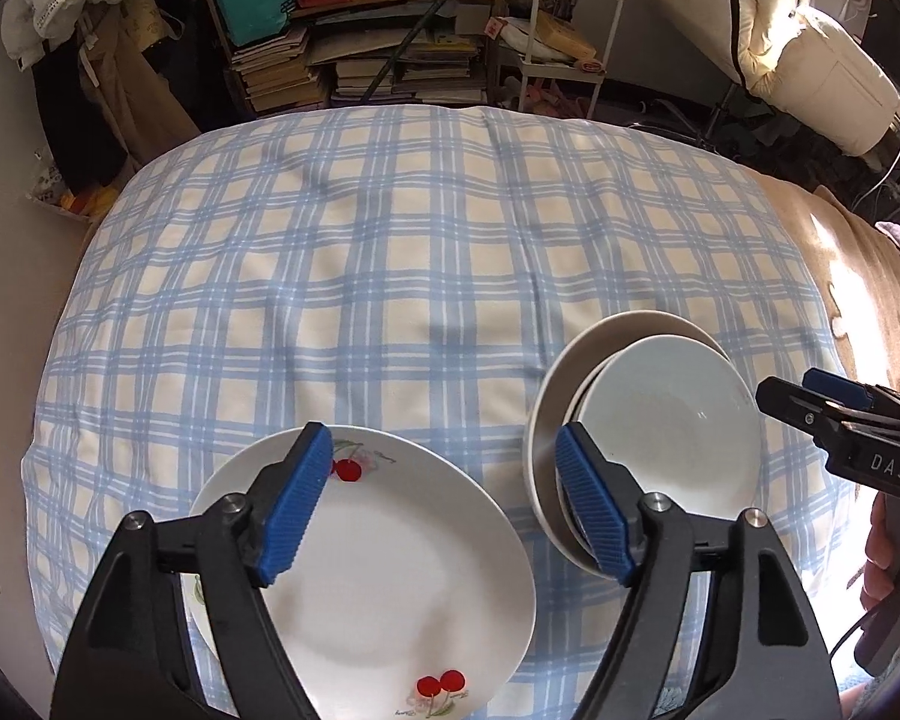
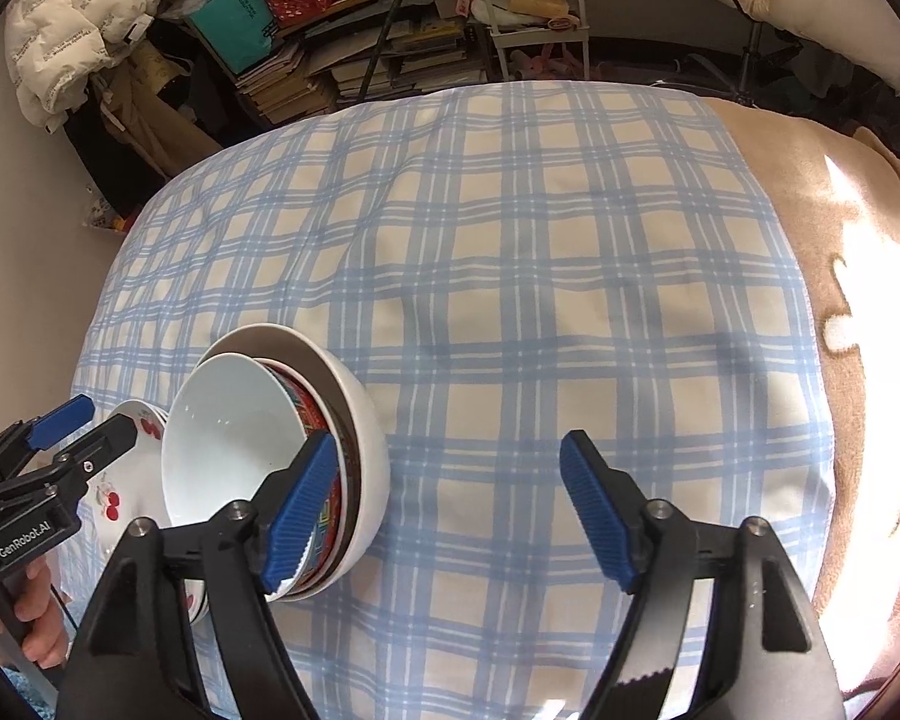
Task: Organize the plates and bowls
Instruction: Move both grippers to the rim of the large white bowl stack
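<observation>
A stack of white plates with red cherries (image 1: pixel 390 576) lies on the checked cloth at the near left. My left gripper (image 1: pixel 444 432) hangs open above its far rim, pads apart from the plate. To the right is a nest of bowls (image 1: pixel 660 414): a white bowl (image 2: pixel 222 444) inside a red-patterned one (image 2: pixel 315 420) inside a larger white one. My right gripper (image 2: pixel 450 438) is open over bare cloth, its left finger beside the bowls' rim. Each gripper also shows in the other's view: the right gripper (image 1: pixel 804 387) and the left gripper (image 2: pixel 105 414) over the plates (image 2: pixel 132 480).
The blue checked cloth (image 2: pixel 510 300) covers a soft, rounded surface, with a brown blanket (image 2: pixel 858 276) on its right. Behind it stand shelves of books (image 1: pixel 306 66), a white cart (image 1: pixel 570 30) and a padded jacket (image 2: pixel 60 24). A hand (image 2: pixel 36 612) holds the left gripper's handle.
</observation>
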`<state>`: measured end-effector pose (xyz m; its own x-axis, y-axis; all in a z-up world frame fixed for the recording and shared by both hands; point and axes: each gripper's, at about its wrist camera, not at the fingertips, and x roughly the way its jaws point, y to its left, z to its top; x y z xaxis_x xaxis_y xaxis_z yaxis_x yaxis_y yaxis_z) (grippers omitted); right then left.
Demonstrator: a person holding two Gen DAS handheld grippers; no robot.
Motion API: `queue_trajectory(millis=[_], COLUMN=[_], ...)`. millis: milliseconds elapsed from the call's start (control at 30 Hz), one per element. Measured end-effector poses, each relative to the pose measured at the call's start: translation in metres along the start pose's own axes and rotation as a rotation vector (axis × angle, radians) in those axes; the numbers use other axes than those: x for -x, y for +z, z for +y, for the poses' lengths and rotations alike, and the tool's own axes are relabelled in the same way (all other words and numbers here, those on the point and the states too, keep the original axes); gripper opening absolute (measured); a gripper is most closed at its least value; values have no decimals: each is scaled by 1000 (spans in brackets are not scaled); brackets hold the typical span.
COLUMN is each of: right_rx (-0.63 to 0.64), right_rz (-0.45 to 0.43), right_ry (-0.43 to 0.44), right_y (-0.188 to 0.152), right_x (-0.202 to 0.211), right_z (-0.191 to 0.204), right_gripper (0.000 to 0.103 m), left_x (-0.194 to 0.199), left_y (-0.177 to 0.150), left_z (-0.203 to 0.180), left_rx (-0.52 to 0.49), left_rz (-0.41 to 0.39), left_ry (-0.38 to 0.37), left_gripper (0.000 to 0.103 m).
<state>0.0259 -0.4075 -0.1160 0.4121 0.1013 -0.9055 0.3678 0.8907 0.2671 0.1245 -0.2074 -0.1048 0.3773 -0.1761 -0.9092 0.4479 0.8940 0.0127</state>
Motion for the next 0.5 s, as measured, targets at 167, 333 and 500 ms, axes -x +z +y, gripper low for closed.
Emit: queue_trajectory(millis=[167, 333, 500], right_rx=[-11, -35, -36], right_rz=[2, 8, 12], right_ry=[-17, -13, -10], right_y=[-1, -2, -2], right_x=[-1, -2, -3], right_z=[-6, -11, -11], right_gripper=[99, 99, 99], left_x=[-13, -25, -36], left_y=[4, 2, -2], left_z=[3, 3, 2], left_rx=[5, 26, 10], left_rz=[37, 74, 103], left_ry=[23, -38, -32], left_gripper=[83, 83, 83])
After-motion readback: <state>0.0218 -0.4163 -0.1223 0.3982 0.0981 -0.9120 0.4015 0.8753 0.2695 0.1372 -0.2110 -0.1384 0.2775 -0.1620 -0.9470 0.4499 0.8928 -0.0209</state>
